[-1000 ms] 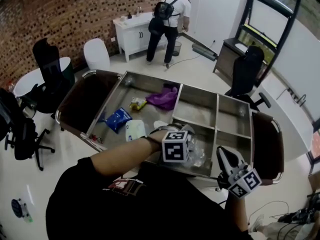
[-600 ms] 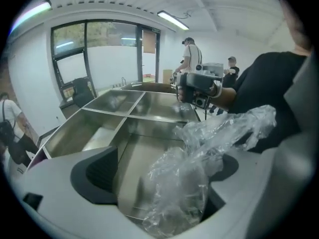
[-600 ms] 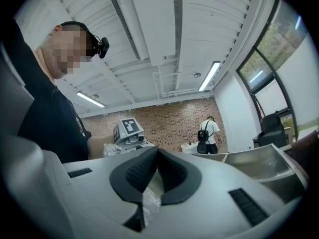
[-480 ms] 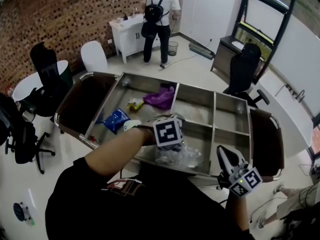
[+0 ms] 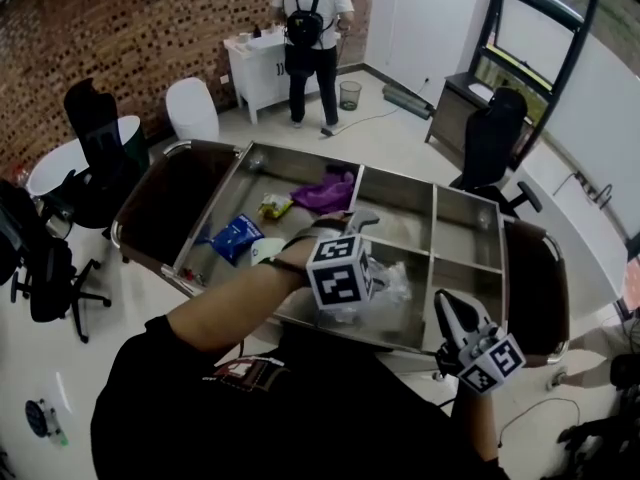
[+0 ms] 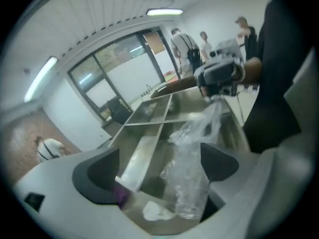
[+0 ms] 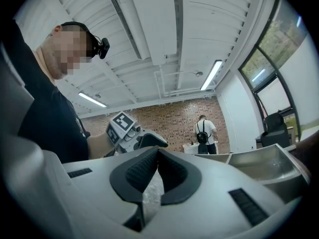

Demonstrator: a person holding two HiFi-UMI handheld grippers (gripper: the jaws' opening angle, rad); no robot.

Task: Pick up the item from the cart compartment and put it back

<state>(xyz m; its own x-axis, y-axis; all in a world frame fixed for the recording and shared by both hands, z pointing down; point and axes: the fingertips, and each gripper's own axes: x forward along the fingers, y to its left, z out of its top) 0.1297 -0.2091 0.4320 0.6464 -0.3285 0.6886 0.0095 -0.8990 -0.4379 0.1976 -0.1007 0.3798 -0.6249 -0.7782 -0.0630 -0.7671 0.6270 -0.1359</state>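
left hand-held gripper (image 6: pixel 159 169): just opened, bag (image 6: pixel 188 183) between; right hand-held gripper (image 7: pixel 158 156): pinches bag

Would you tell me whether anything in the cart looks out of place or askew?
The clear plastic bag looks odd: crumpled, it stretches from its compartment up to the shut right tongs, which pinch one end. The left tongs have just been opening, the bag loose between them.

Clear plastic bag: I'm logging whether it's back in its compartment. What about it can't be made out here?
- Contents: the clear plastic bag is crumpled and small in the head view, blurred in the left gripper view.
- Left part: head view, behind the marker cube of the left gripper.
- Contact with the compartment floor: left gripper view, too blurred and see-through.
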